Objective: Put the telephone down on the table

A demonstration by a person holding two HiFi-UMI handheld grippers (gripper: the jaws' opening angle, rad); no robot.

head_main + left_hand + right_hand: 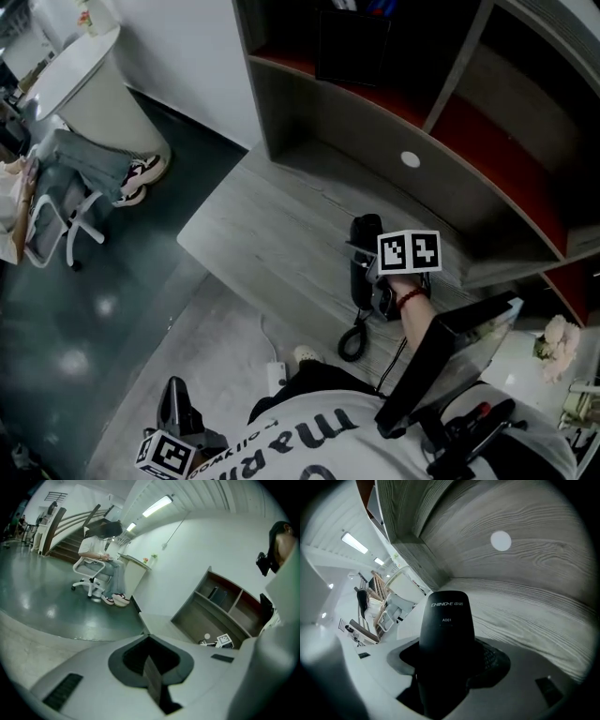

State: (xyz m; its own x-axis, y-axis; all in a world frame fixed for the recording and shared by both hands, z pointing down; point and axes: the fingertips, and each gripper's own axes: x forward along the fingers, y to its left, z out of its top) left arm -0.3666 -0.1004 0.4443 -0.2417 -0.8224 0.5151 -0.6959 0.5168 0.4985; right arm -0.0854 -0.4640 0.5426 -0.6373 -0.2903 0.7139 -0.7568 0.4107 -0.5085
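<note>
Head view: grey wood desk (272,234), left edge + front-left corner bare, open floor beyond, shelf unit (487,159) along back edge, right gripper (370,267) clamped on black telephone handset (364,234) over desk's right part, desk contact unclear, glossy, "CHINO-E A061" print, coiled cord (354,339) near front edge, left gripper (173,403) jaws closed, empty, off front edge.

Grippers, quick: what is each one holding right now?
Left gripper: closed, holding nothing.
Right gripper: closed on the black telephone handset.

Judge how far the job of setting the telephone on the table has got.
Done: the telephone is already over the table. In hand: the right gripper grips it. Remaining: lowering it onto the wood and letting go.
</note>
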